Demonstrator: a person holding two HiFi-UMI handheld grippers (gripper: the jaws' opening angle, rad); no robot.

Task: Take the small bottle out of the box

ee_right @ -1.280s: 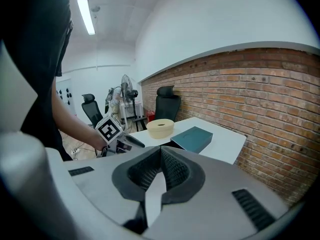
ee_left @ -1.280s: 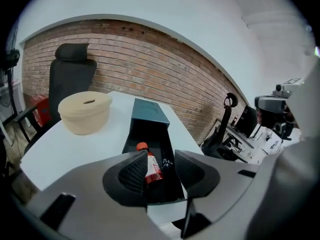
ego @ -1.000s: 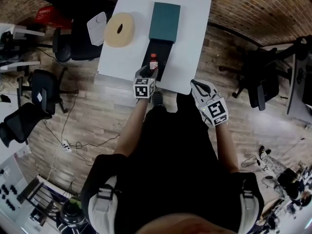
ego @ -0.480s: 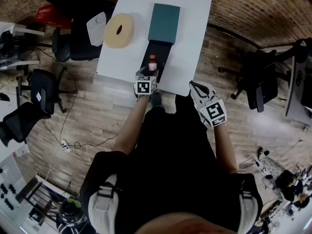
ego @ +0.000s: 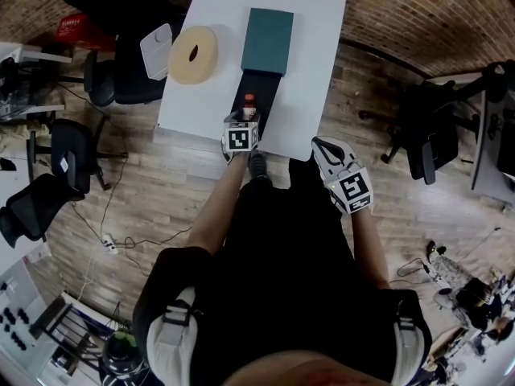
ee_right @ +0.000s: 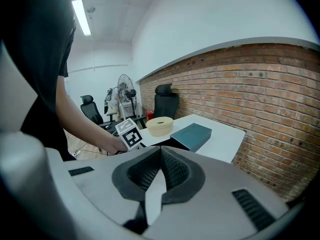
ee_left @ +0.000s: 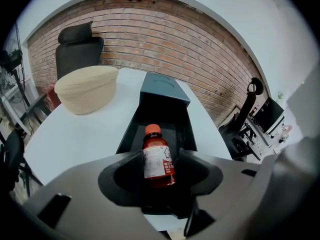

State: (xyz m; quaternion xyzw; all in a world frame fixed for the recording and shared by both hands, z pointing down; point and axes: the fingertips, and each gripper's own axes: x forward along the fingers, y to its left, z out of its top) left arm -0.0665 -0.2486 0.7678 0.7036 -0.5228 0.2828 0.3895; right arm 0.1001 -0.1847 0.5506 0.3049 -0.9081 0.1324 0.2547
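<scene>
A small red bottle (ee_left: 154,160) with an orange cap and a white label stands upright in the near end of the dark open box tray (ee_left: 131,134). In the head view the bottle (ego: 249,104) is just beyond my left gripper (ego: 245,120). My left gripper (ee_left: 160,156) is open, with the bottle between its jaws and a thin gap on each side. The teal box sleeve (ego: 268,41) lies at the tray's far end. My right gripper (ego: 320,145) hangs off the table's near edge, shut and empty (ee_right: 160,159).
A cream foam ring (ego: 193,53) and a white flat device (ego: 156,40) sit at the left of the white table (ego: 314,22). Office chairs (ego: 60,147) stand on the wooden floor at the left, and another chair (ego: 422,131) at the right.
The bottle still stands in the tray at the left gripper's tips. Both grippers have barely shifted.
</scene>
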